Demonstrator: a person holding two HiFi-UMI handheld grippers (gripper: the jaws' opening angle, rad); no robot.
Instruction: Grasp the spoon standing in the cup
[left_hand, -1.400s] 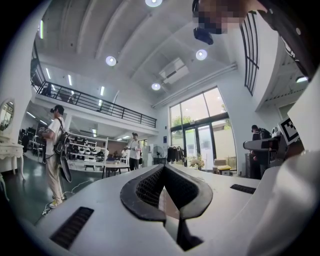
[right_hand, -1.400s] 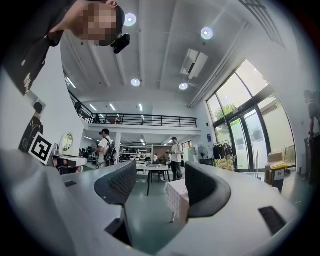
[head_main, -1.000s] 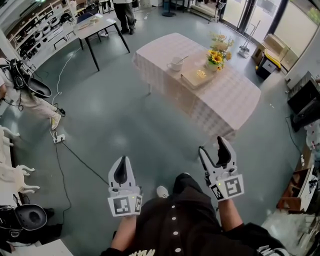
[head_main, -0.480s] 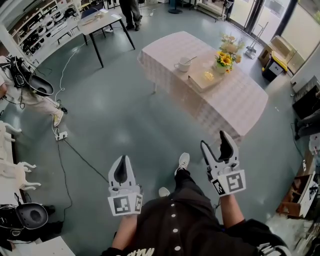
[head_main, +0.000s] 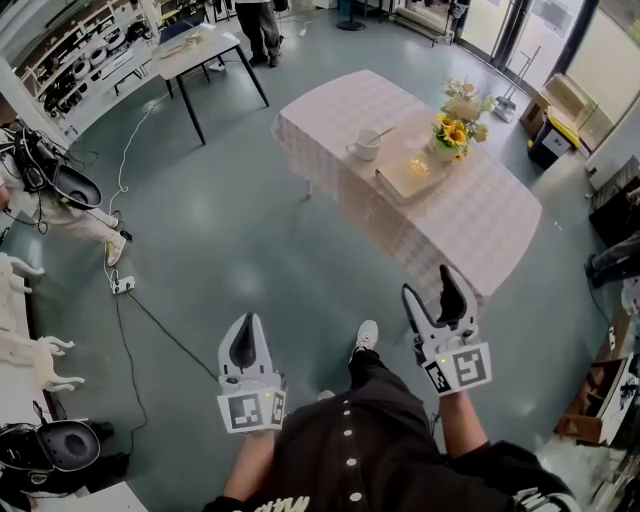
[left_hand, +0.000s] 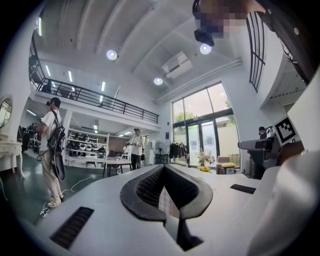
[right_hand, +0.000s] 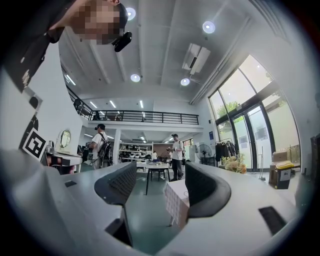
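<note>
Well, I am standing on the grey-green floor (head_main: 250, 230) and holding both tongs low in front of my body, well apart from the table (head_main: 480, 220) with the pale checked cloth. The left gripper (head_main: 244, 322) is pointing forward with its jaws together: the tips are touching and only a small hollow is showing between the curved pads. The right gripper (head_main: 426, 283) is standing wide open, and in the right gripper view a far corner of the table is showing through the gap. The white cup (head_main: 366, 150) is sitting on the table toward its far left end, and the spoon (head_main: 380, 134) is leaning in it, with the handle pointing up and to the right. Near the cup a wooden board (head_main: 405, 172) is lying with something small and yellow on it, and yellow flowers (head_main: 455, 130) are standing just behind the board. A black cable (head_main: 150, 315) is running over the floor at my left.
</note>
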